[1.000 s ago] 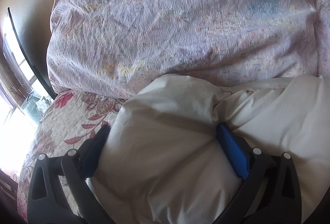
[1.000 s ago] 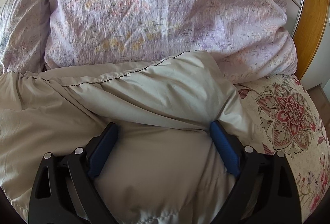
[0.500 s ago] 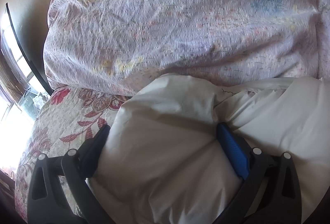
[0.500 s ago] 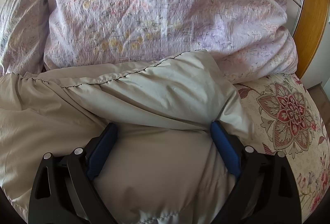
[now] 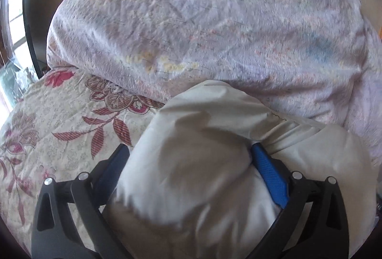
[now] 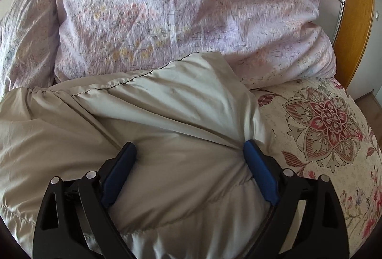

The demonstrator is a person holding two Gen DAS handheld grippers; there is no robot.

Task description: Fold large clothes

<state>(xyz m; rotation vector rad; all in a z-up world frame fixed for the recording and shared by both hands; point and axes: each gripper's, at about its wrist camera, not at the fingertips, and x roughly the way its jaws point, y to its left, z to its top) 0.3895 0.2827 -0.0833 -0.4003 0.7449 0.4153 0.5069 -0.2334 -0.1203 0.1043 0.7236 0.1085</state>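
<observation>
A puffy beige padded jacket (image 5: 203, 120) lies on the bed, bunched against a lilac duvet. My left gripper (image 5: 188, 148) holds a thick fold at the jacket's left end, and the padding bulges between its blue pads (image 5: 269, 173). In the right wrist view the same jacket (image 6: 167, 96) shows a dark stitched hem along its far edge. My right gripper (image 6: 189, 145) is shut on a thick fold at its right end, with creases running into the right pad (image 6: 260, 170). Both sets of jaws stand wide around the bulk.
A large crumpled lilac duvet (image 5: 191, 20) (image 6: 179, 8) is piled right behind the jacket. A cream bedsheet with red flowers (image 5: 59, 120) (image 6: 322, 120) shows on both sides. A bright window (image 5: 12, 20) is far left, and a wooden panel (image 6: 355, 8) far right.
My left gripper has shifted with the jacket fold still in it, so more flowered sheet shows on its left and the view is blurred. The right gripper has barely moved.
</observation>
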